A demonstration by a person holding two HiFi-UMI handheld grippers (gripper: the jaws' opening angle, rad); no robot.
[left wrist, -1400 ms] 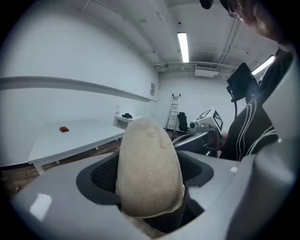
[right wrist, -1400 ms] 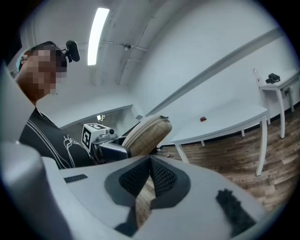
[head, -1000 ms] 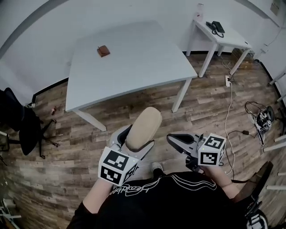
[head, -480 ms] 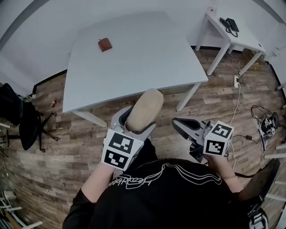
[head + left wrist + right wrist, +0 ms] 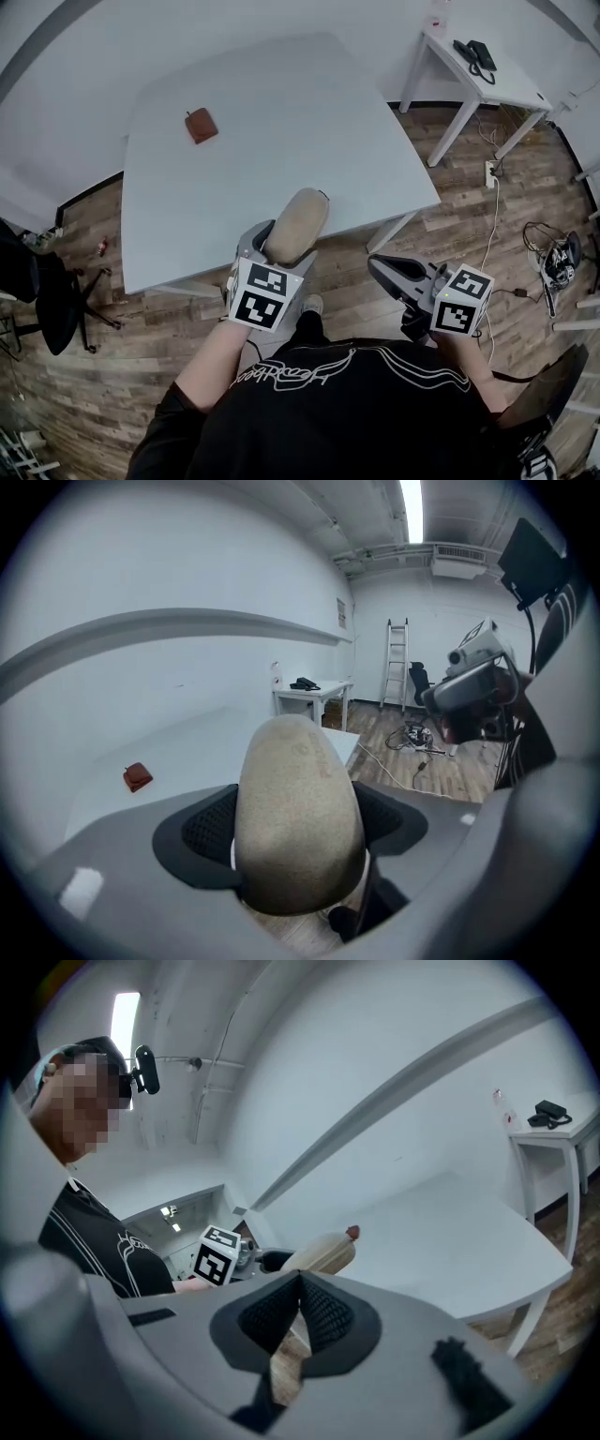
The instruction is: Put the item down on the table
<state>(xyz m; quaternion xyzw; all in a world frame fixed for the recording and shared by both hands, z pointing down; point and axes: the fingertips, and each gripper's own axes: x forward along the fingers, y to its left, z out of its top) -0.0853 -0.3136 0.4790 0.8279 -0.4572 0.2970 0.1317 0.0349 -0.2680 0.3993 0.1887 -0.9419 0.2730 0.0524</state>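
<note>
Two grippers are out in front of the person. The left gripper point(image 5: 281, 248) is clamped on a beige oval item point(image 5: 295, 223), its jaws wide around it, held at the near edge of the white bench point(image 5: 281, 122). The right gripper point(image 5: 380, 270) is pressed together, empty, over the wood floor point(image 5: 450, 234). A small brown thing point(image 5: 201, 125) lies far back on the bench.

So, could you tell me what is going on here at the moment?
A person holds a two-jaw gripper in each hand. The left gripper has its jaws closed on a tan, egg-shaped, rough-surfaced object, held up at the near edge of the large white table; it is not yet set down. The right gripper is shut and empty, off to the side over the wooden floor. A small reddish-brown item lies on the table's far part.
</note>
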